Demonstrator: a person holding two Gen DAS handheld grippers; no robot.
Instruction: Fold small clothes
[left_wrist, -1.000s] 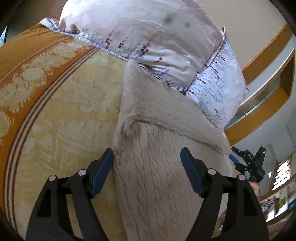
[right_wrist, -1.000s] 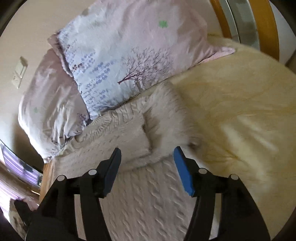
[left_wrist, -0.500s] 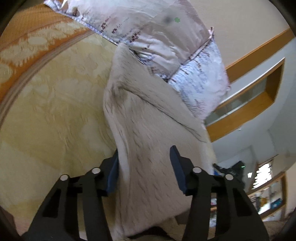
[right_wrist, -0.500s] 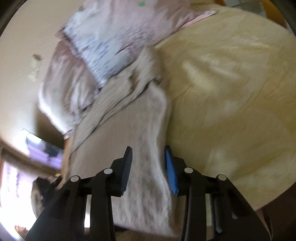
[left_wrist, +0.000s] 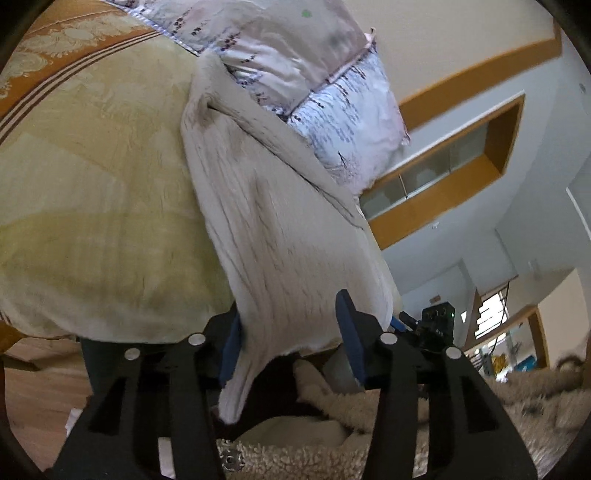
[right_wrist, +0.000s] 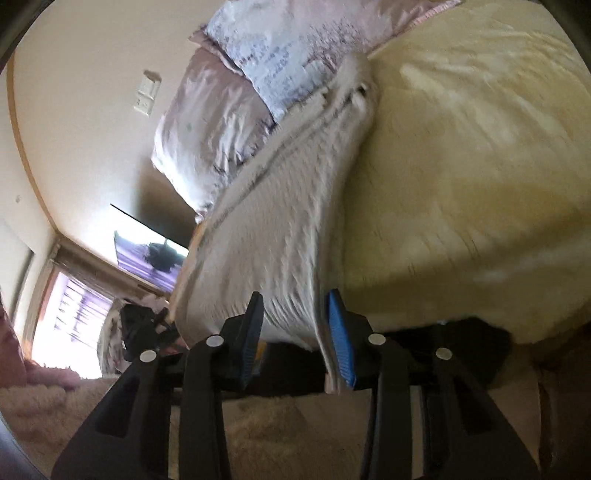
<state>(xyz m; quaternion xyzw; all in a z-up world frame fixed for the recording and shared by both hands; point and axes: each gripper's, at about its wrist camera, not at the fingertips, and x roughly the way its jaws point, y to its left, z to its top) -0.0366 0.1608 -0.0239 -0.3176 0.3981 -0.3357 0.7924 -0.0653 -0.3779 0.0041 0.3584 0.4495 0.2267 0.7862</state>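
A cream cable-knit sweater (left_wrist: 280, 236) stretches from the pillows down toward me over the yellow bedspread (left_wrist: 92, 192); it also shows in the right wrist view (right_wrist: 288, 236). My left gripper (left_wrist: 291, 339) is shut on the sweater's near hem, with a corner of cloth hanging between its blue pads. My right gripper (right_wrist: 295, 328) is shut on the other side of the same hem. Both hold the hem lifted off the bed, past its near edge. The far end rests by the pillows.
Two floral pillows (left_wrist: 303, 62) lie at the head of the bed, also in the right wrist view (right_wrist: 266, 74). A wooden headboard shelf (left_wrist: 454, 162) runs along the wall. A fluffy rug (left_wrist: 332, 443) lies below. A bright window (right_wrist: 70, 317) is at left.
Both grippers closed on the sweater's near hem, then lifted and pulled it back toward me past the bed's edge. The sweater now hangs stretched instead of lying flat.
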